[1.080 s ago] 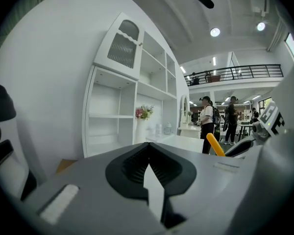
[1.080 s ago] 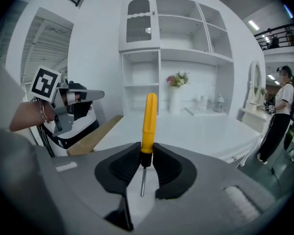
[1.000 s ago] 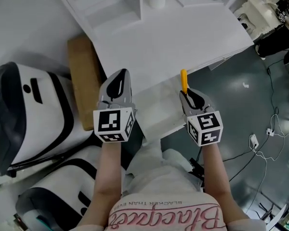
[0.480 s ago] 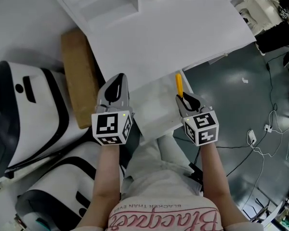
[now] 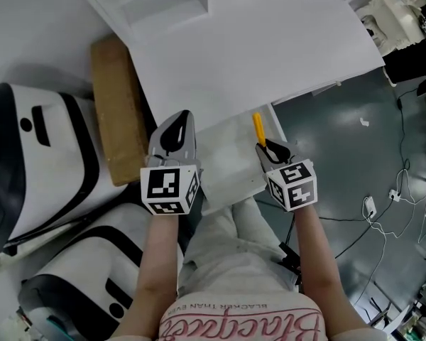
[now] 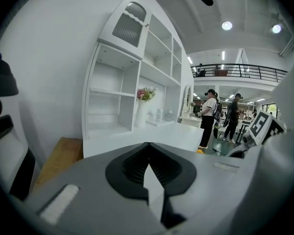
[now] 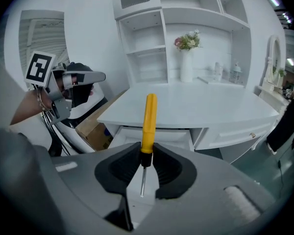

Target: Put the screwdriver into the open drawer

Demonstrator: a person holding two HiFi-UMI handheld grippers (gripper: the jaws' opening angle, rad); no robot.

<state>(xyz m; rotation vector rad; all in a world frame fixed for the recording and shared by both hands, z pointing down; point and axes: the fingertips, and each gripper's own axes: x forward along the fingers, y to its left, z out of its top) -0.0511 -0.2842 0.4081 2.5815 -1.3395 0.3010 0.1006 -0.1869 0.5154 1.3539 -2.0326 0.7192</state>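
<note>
The person wears a white short-sleeved top (image 5: 199,317) with pink cursive lettering and pale trousers (image 5: 231,258). The grey plastic left gripper (image 5: 179,118) and right gripper (image 5: 264,146) each have black ribbed jaw pads and carry a white cube (image 5: 169,188) printed with black square markers.

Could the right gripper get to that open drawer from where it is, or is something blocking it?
Probably yes. The right gripper, shut on the screwdriver, hangs by the right side of the open drawer, and nothing shows between them.
</note>
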